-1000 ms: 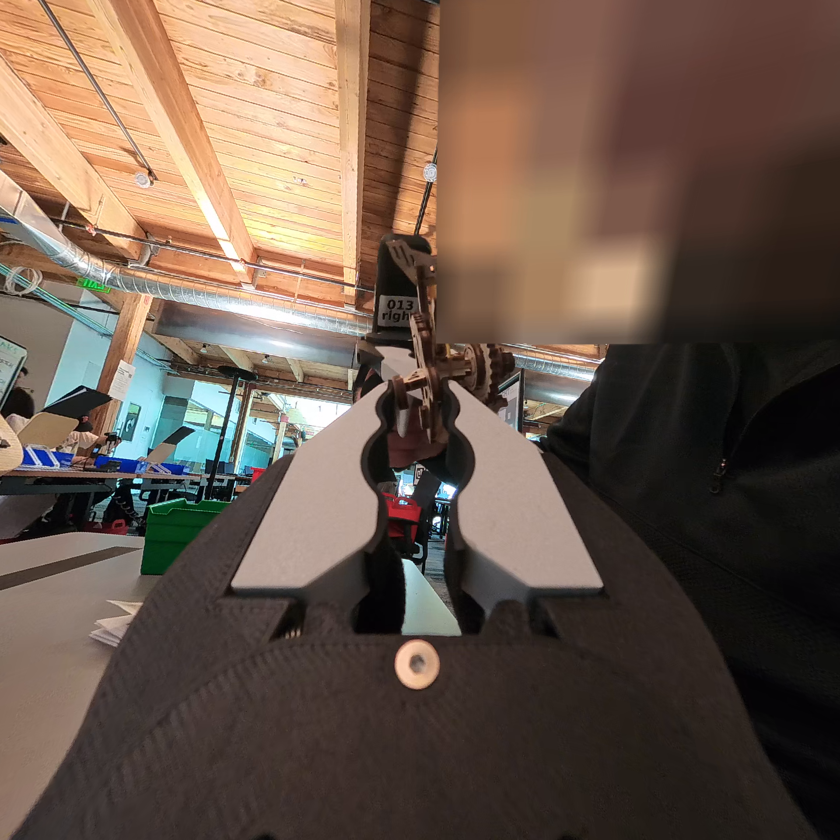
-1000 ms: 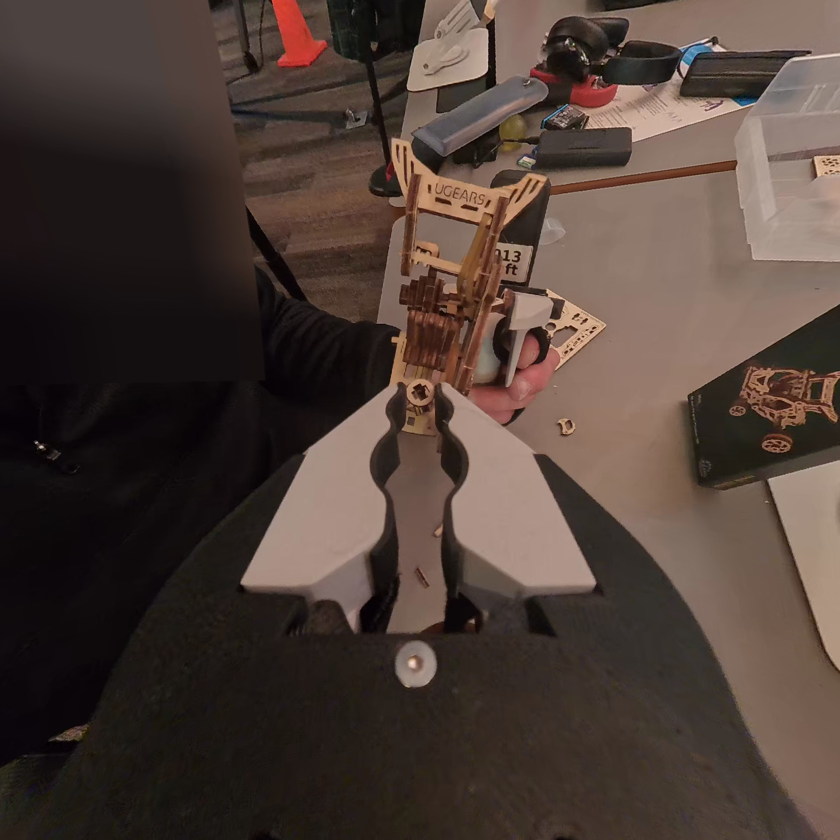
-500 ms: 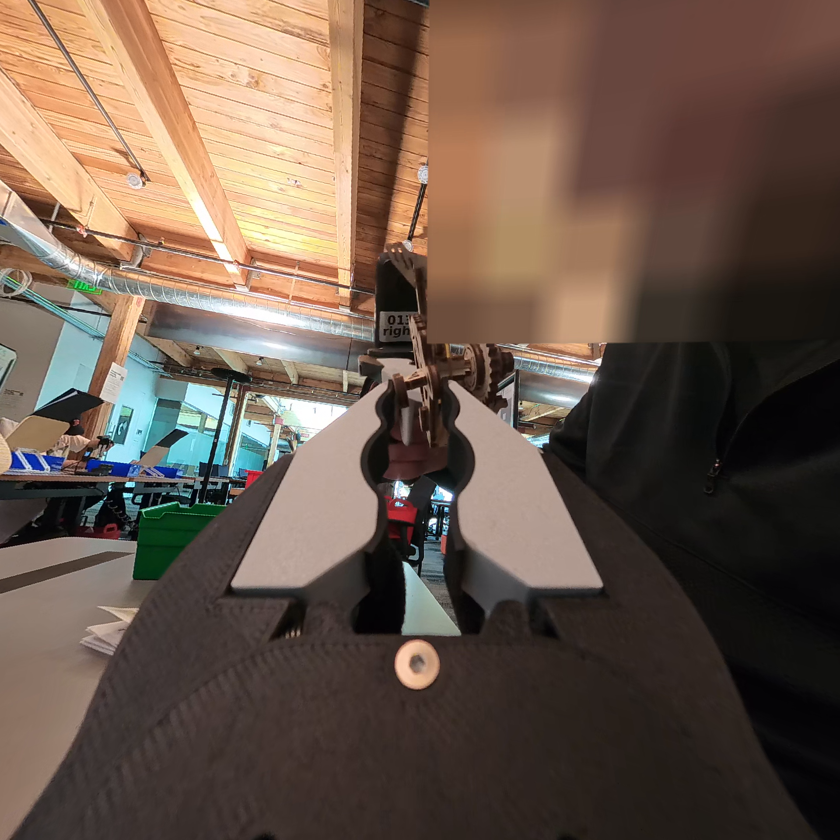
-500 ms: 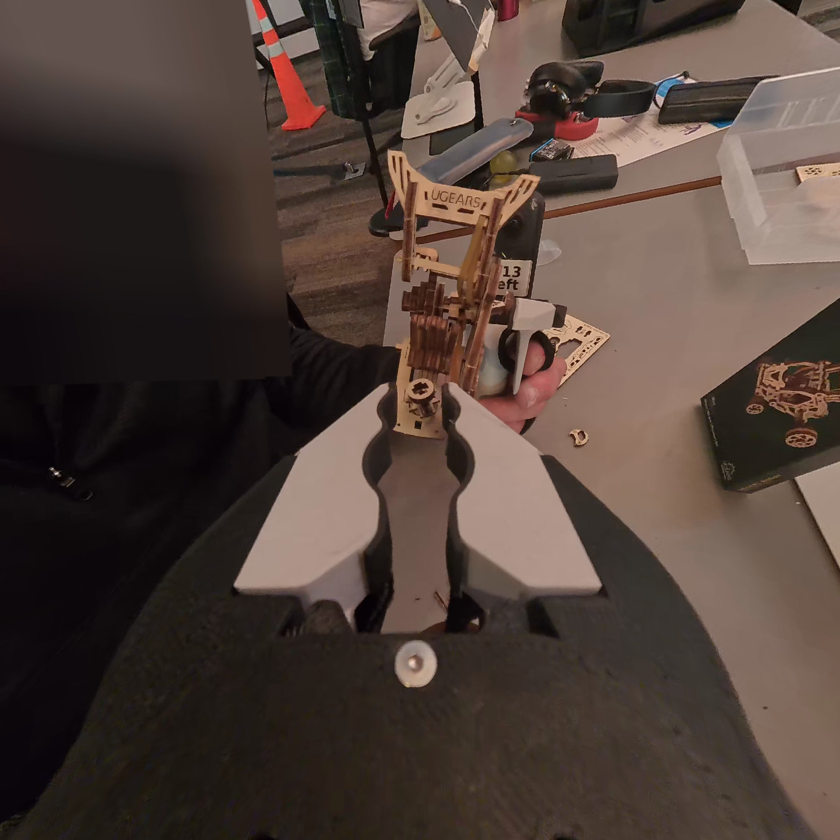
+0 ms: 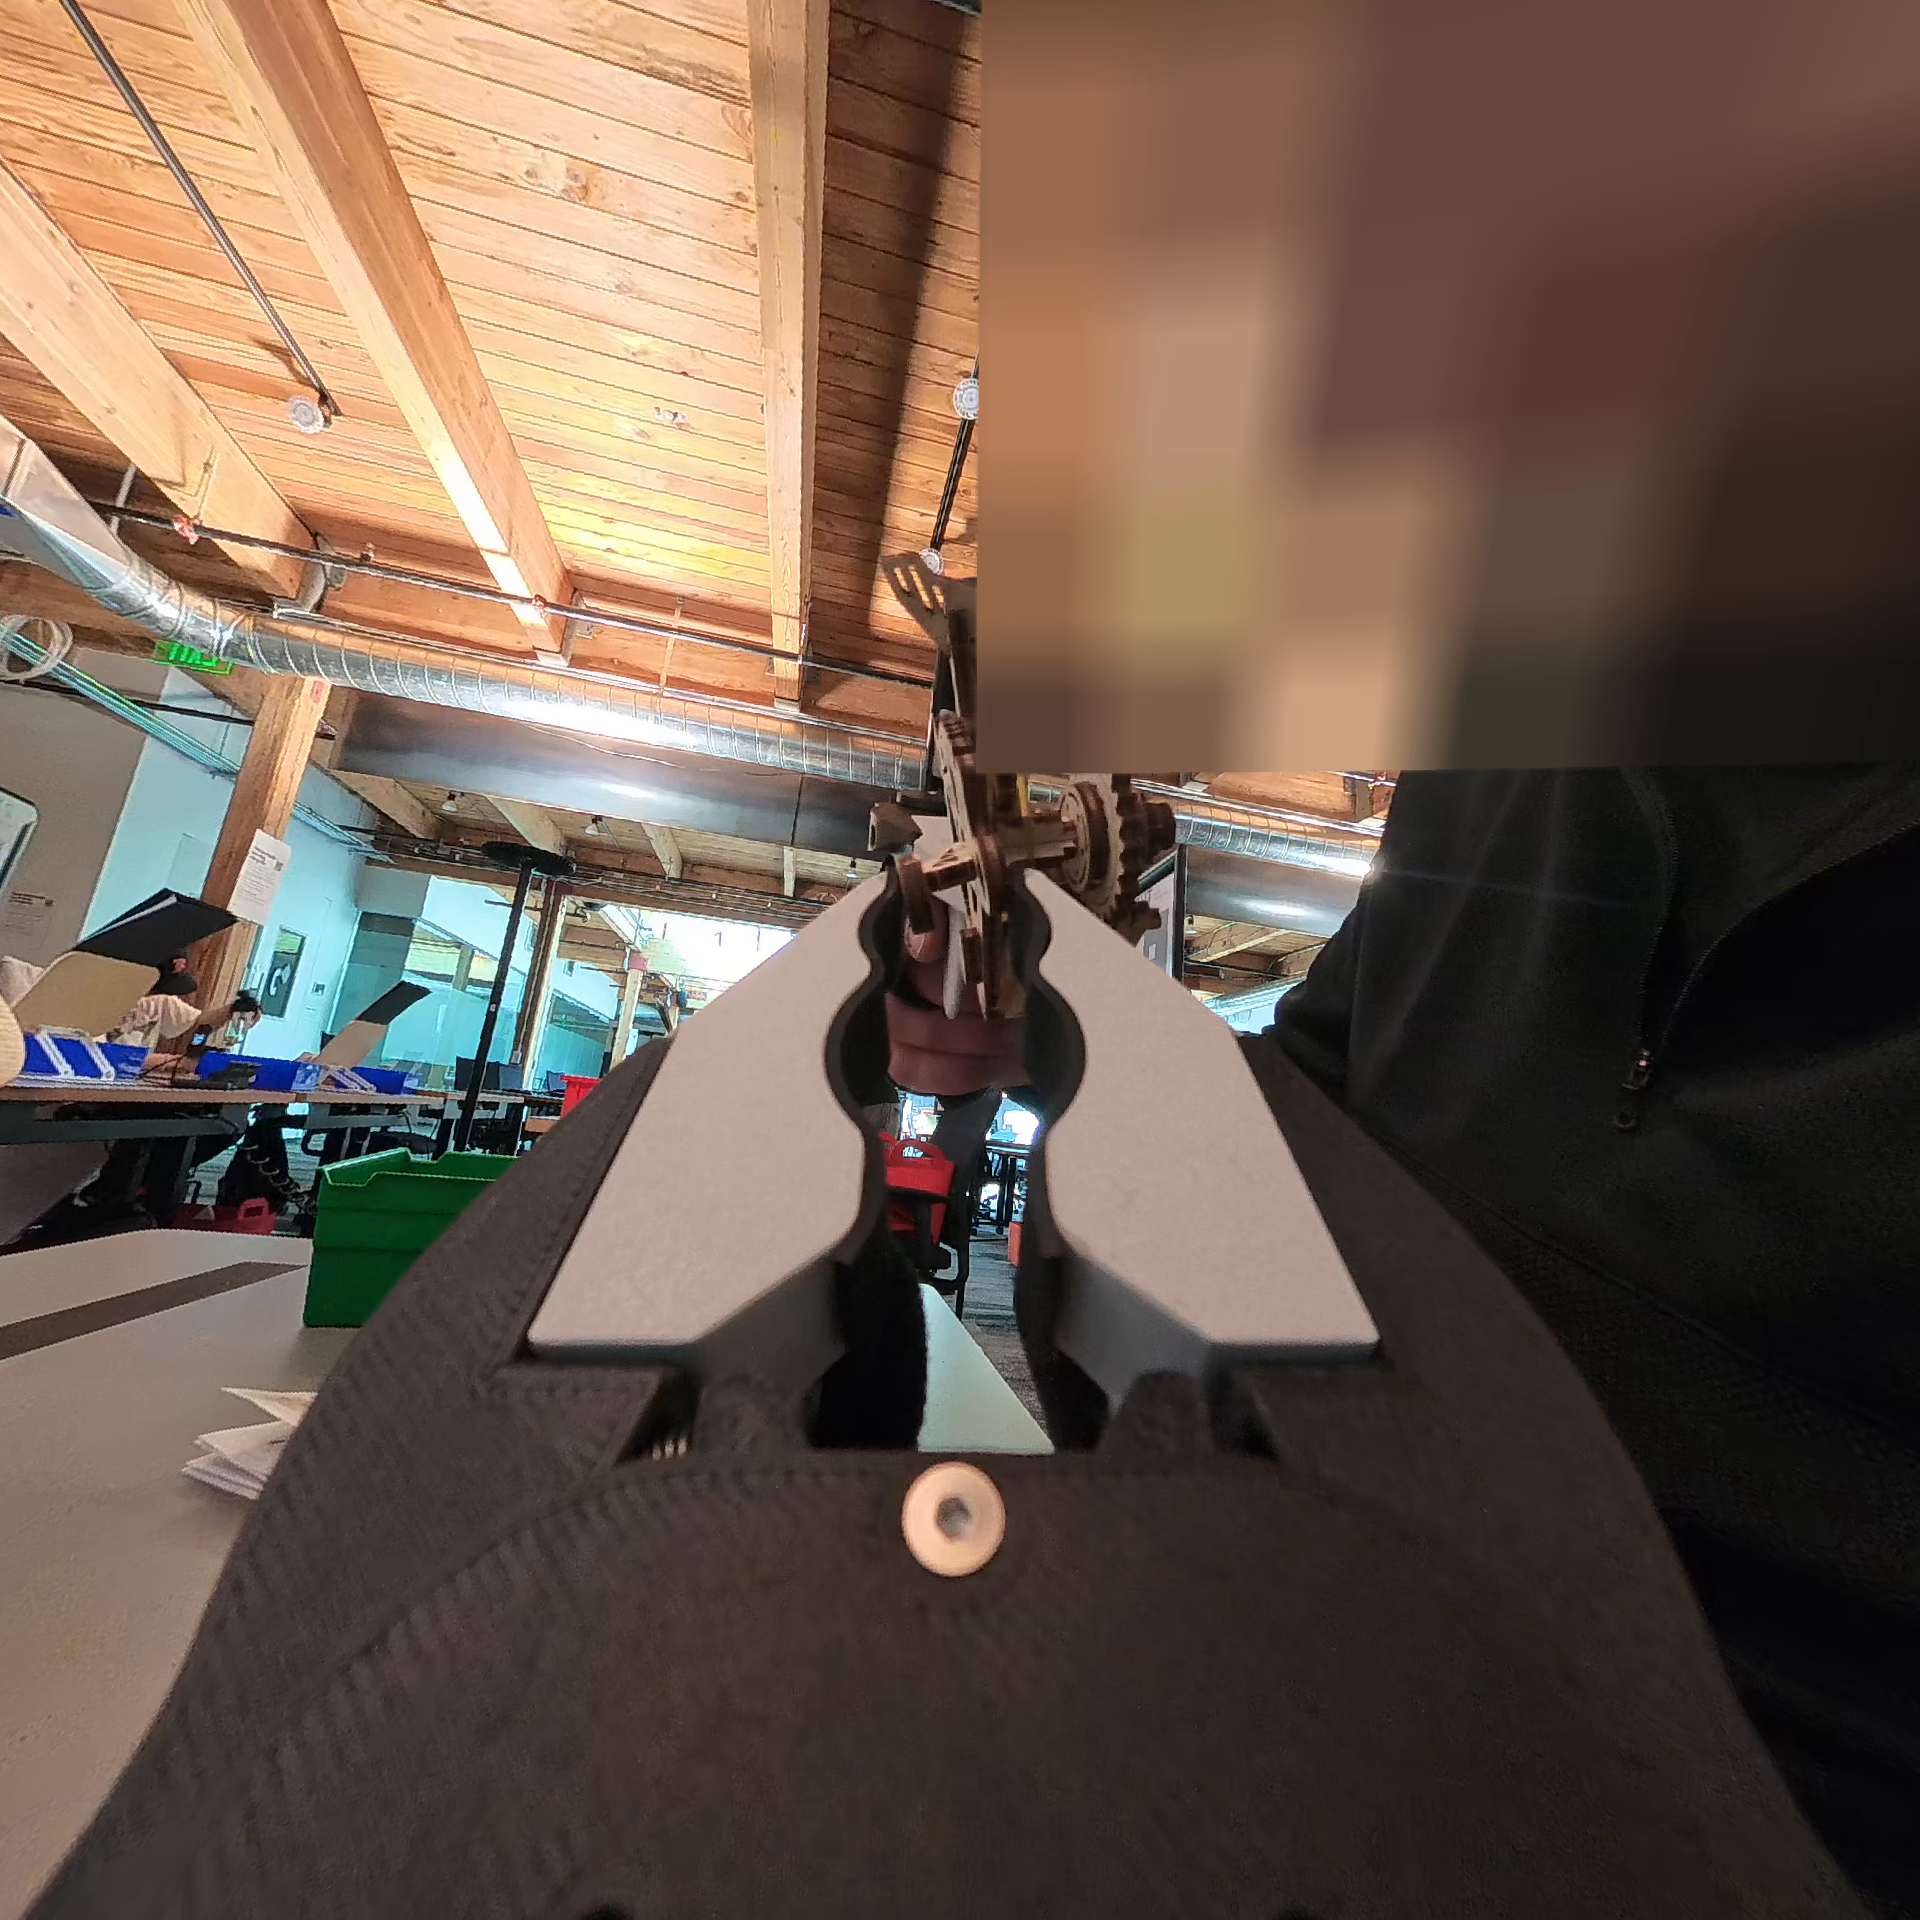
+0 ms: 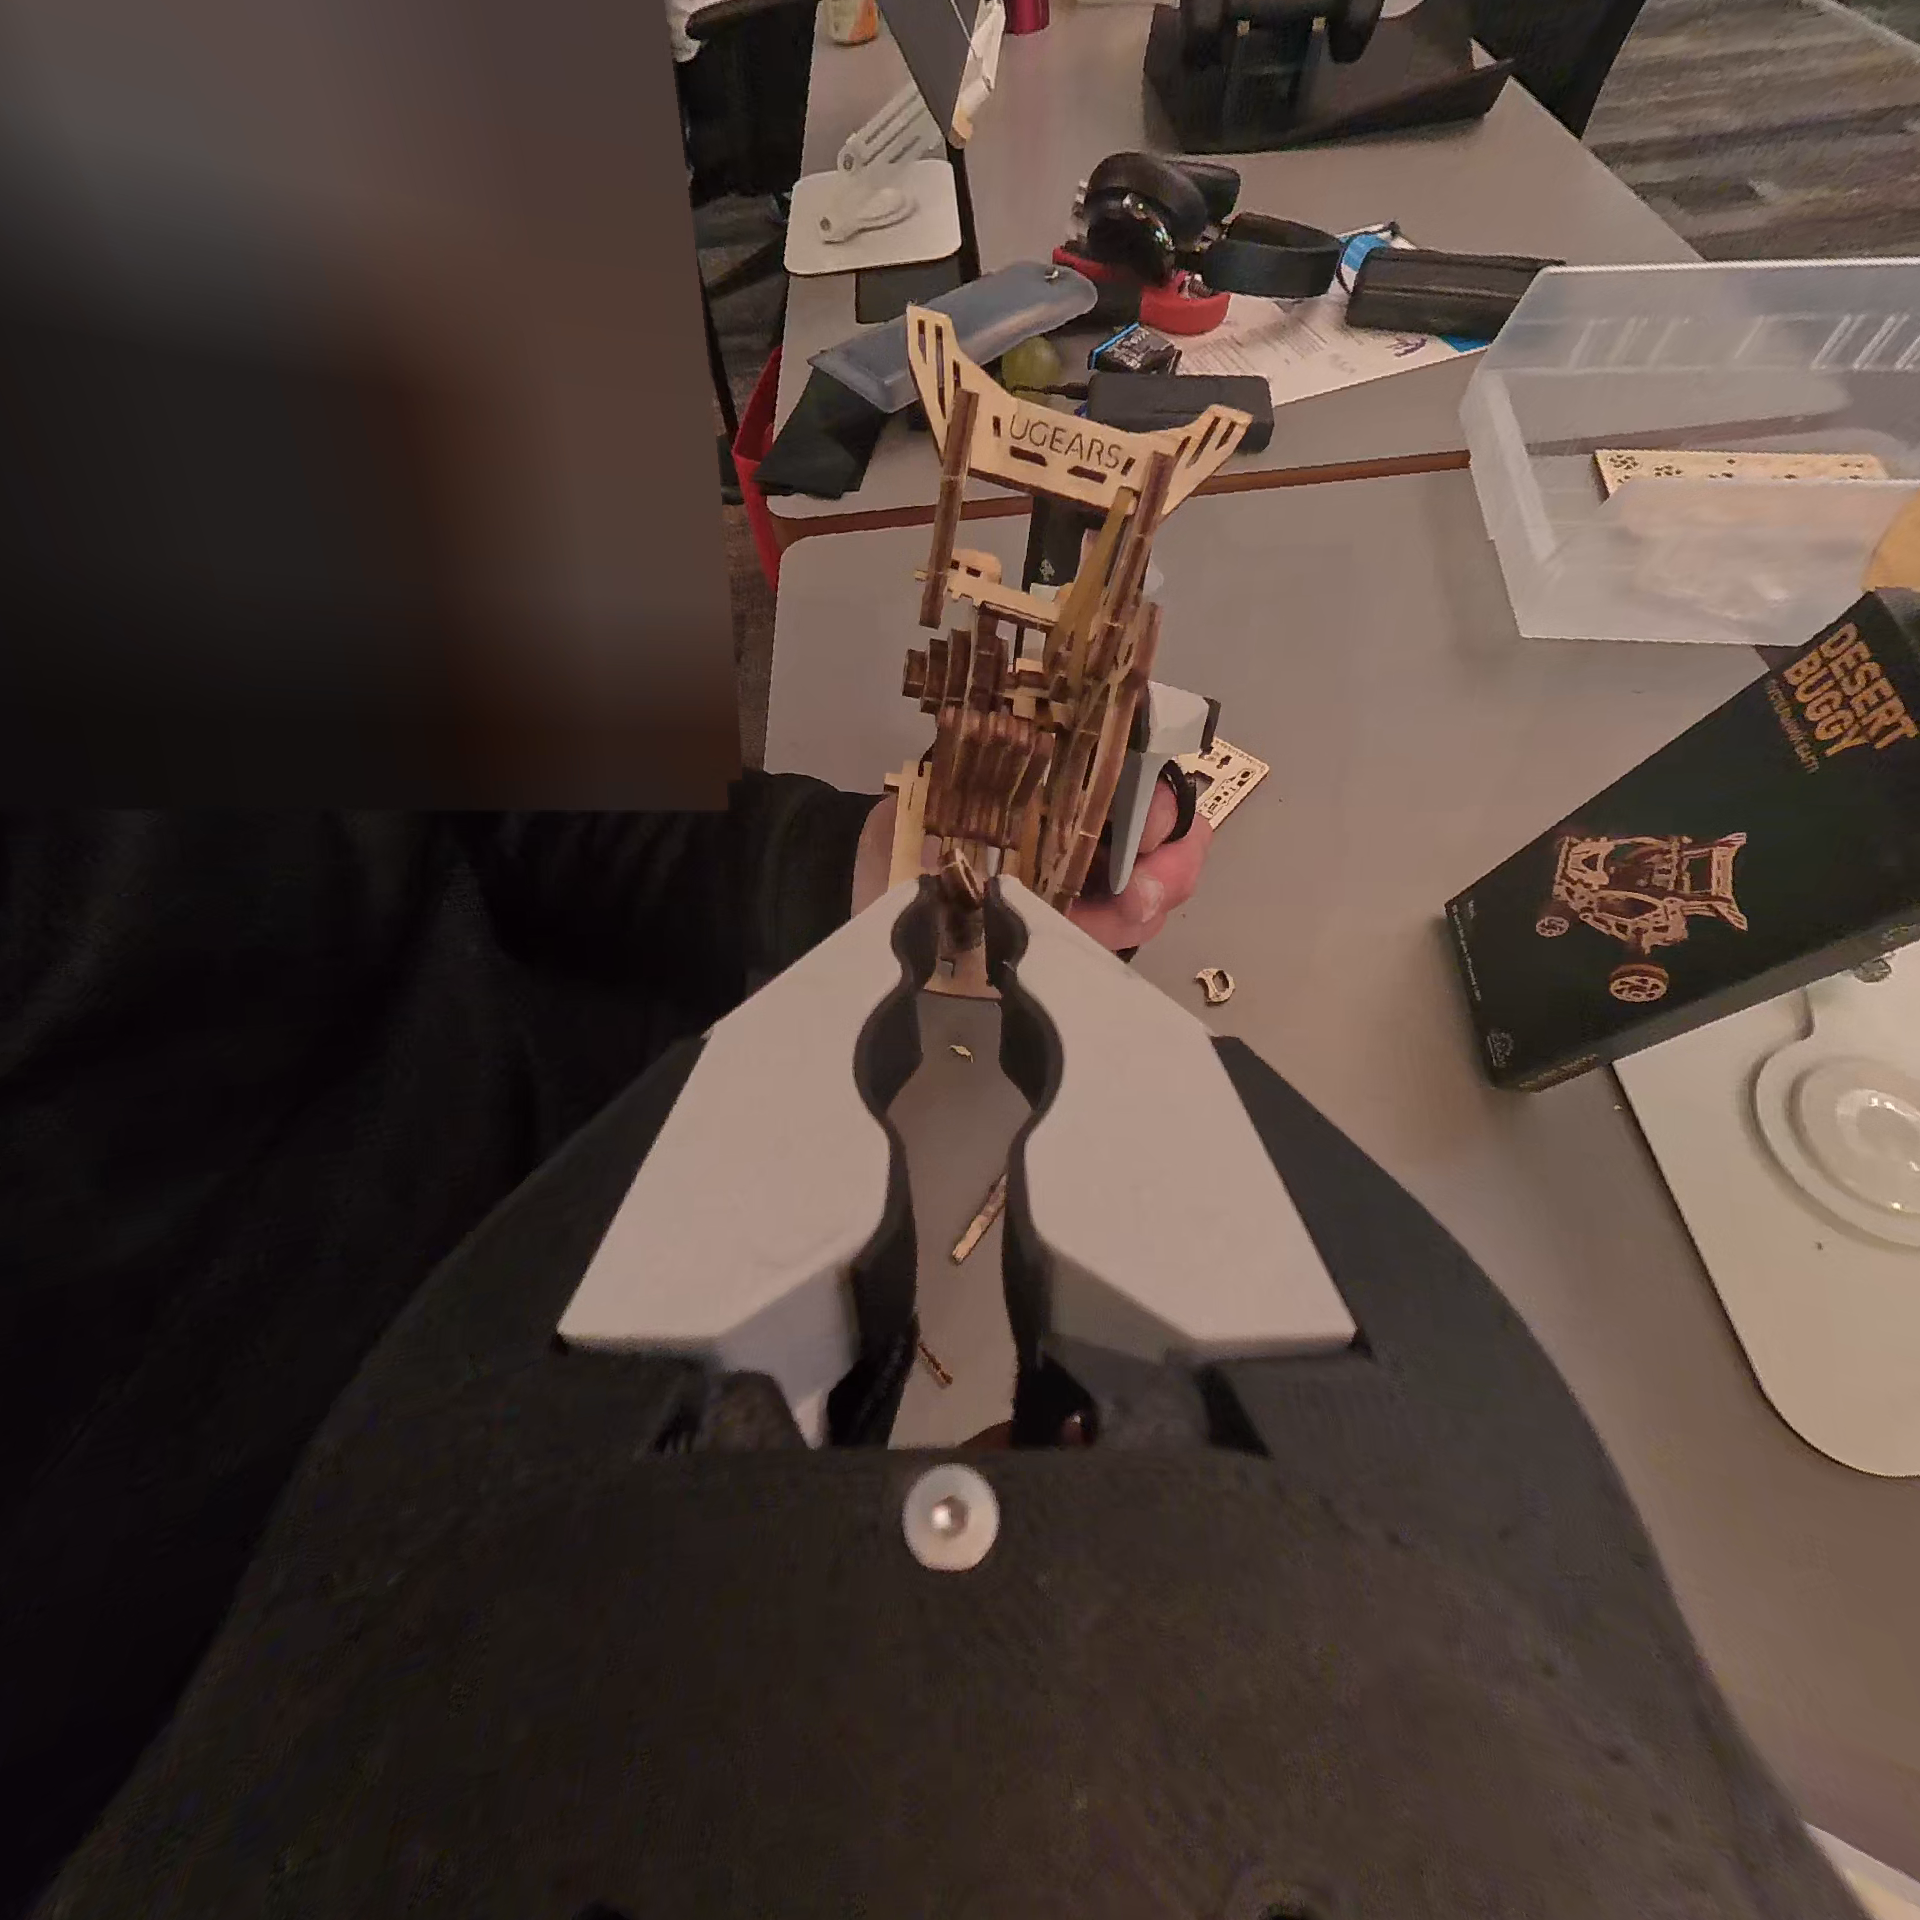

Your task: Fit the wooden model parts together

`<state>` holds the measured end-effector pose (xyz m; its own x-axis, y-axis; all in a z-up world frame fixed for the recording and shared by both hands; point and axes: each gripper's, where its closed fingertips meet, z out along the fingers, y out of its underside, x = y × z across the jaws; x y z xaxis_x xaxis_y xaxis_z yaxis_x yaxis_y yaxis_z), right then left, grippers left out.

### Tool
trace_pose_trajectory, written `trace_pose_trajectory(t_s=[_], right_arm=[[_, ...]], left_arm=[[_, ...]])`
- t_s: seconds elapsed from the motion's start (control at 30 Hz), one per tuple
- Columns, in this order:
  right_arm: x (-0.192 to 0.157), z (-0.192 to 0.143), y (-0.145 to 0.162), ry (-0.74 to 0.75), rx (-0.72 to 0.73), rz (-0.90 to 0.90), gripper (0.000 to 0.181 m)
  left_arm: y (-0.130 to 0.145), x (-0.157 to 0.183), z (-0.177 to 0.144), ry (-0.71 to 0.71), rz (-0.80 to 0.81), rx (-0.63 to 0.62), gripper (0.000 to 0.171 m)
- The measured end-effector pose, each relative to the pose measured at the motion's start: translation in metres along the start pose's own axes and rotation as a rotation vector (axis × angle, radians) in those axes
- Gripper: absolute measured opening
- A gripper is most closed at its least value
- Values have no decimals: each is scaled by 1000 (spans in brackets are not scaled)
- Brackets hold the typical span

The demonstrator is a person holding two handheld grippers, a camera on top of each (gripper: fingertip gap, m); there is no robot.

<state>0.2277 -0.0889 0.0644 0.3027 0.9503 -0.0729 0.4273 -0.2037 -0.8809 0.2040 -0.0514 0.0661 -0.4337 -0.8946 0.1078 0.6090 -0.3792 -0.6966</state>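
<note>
Left gripper (image 5: pixel 961 894): I see it clamped on the wooden model (image 5: pixel 977 883), gears just right of its tips.
Right gripper (image 6: pixel 961 894): pinching a small round part (image 6: pixel 961 883) at the model's near end.
Wooden model (image 6: pixel 1039 665): held upright above the grey table (image 6: pixel 1351 727) (black box (image 6: pixel 1704 862) well right of the model).

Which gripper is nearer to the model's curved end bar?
Left. The left gripper clamps the model mid-frame, partway towards the bar. The right gripper grips the model's opposite end, farthest from the bar.
</note>
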Motion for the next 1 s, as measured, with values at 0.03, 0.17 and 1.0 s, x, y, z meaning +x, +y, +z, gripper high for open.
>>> trace_pose_trajectory(t_s=[0.03,0.17,1.0], right_arm=[[0,0,0,2,3,-4,5],[-1,-1,0,13,-1,-22,6],[-2,-8,-8,93,26,-123,5]], left_arm=[[0,0,0,1,0,0,17],[0,0,0,0,-2,1,17],[-1,-1,-1,-5,-3,7,16]])
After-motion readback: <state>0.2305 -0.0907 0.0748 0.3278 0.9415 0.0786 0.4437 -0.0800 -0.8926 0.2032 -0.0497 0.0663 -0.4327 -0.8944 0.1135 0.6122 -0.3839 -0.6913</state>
